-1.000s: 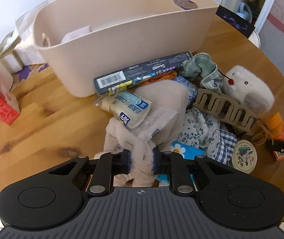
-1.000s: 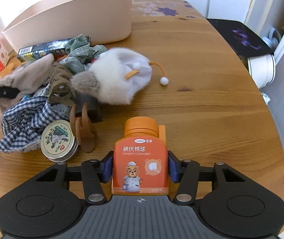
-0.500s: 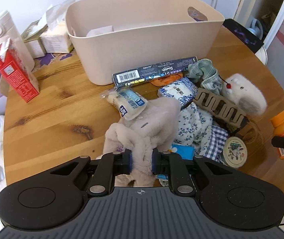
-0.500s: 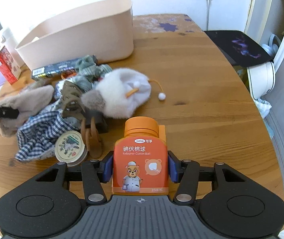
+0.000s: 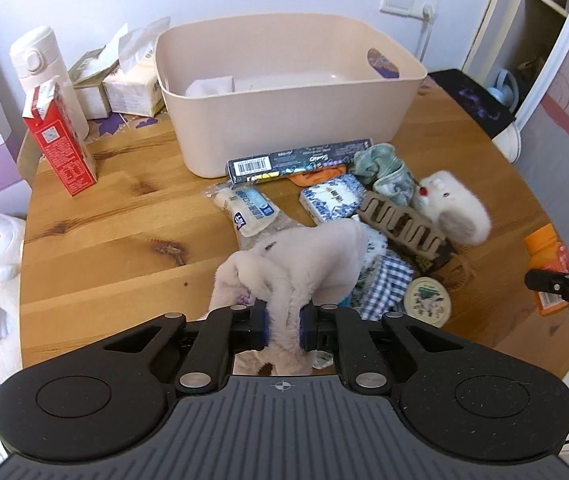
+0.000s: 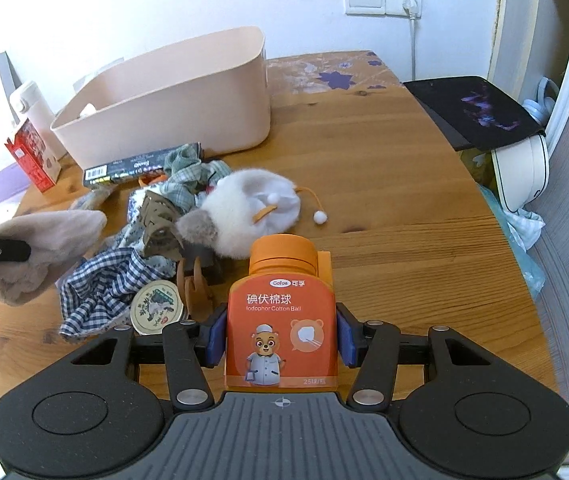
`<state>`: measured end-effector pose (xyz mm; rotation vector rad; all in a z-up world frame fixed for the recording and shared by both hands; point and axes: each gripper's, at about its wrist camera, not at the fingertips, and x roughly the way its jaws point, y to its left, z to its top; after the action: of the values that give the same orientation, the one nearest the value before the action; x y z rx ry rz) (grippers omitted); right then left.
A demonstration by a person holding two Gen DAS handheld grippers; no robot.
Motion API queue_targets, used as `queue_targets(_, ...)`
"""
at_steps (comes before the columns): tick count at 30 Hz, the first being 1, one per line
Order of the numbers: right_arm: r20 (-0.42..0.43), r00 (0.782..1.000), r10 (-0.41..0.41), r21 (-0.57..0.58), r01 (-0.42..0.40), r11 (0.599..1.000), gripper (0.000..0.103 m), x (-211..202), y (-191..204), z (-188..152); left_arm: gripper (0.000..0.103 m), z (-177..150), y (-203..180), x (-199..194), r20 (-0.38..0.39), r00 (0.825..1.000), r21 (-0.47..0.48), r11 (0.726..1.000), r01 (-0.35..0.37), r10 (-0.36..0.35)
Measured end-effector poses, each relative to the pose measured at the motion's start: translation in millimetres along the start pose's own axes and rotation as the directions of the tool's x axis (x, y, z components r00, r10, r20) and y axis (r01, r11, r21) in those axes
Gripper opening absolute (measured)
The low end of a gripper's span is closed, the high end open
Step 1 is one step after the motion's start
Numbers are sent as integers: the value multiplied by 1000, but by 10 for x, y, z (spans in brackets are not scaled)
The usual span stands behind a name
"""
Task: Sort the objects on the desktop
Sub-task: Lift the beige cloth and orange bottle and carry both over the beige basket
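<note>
Left fingers (image 5: 262, 328) pinching beige fleece cloth (image 5: 304, 256)

A beige fluffy cloth (image 5: 300, 264) hangs bunched and lifted above the wooden table, its lower folds dangling. An orange bottle (image 6: 282, 320) with a screw cap, a cartoon bear and Chinese print stands upright, raised off the table. On the table lies a heap: a dark long box (image 5: 300, 160) with a barcode against the beige tub (image 5: 284, 92), a green checked cloth (image 5: 384, 168), a blue patterned packet (image 5: 332, 198), a white pouch (image 5: 248, 210), a brown hair claw (image 5: 400, 226), a white fluffy toy (image 5: 452, 208), a blue checked cloth (image 6: 100, 292) and a round tin (image 5: 428, 306).
</note>
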<state>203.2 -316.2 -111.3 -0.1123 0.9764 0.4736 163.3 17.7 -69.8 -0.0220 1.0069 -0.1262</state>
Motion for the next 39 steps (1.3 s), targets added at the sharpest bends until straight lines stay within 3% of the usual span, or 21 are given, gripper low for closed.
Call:
queue_targets(12, 84, 996, 26, -3, -26, 1000, 50, -289, -34, 176, 12, 40, 54, -425, 90, 996, -44, 999, -15, 19)
queue_targets(26, 219, 975, 42, -32, -36, 999, 50, -482, 128, 769, 12, 684, 173, -733, 245, 969, -73, 997, 4, 14)
queue_targets(39, 272, 962, 14, -87, 10, 996, 50, -390, 274, 1341, 12, 1175, 388, -737, 315, 949, -63, 998, -13, 32)
